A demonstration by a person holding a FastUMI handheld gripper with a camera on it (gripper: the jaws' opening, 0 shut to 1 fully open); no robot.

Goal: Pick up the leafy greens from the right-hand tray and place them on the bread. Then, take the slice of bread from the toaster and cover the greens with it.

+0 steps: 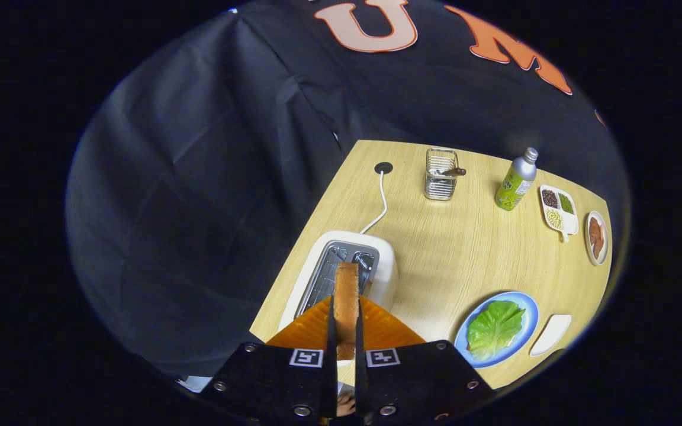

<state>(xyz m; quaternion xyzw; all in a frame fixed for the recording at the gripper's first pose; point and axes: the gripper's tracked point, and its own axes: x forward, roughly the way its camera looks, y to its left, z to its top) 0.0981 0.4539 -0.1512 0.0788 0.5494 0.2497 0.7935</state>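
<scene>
- Bread slice (346, 296) stands on edge between the two fingers of the gripper (344, 331), lifted above the toaster (341, 278); both fingers press on its flat sides, so the claw is narrow and holding the slice.
- Fingers (329, 337) are orange with dark inner edges, and each carries a small black-and-white marker near its base.
- Toaster is white with a metal top and sits near the table's left edge, just beyond the fingertips; its slots (332, 269) show on either side of the slice.
- Cord (380, 204) runs from the toaster's back to a round black hole (383, 168) in the table (453, 254).
- Greens (494, 328) lie spread on a blue plate (527, 305), right of the fingers and apart from the toaster; what is under the leaf is hidden.
- White tray (551, 334) lies just beside the plate, on its right.
- Wire basket (440, 174) stands at the far side of the table, with a dark-handled utensil in it.
- Green bottle (515, 180) with a silver cap stands right of the basket.
- White divided dish (559, 212) with three kinds of small beans or grains lies right of the bottle.
- Small plate (597, 238) with brown food sits beside that dish, at the table's right edge.
</scene>
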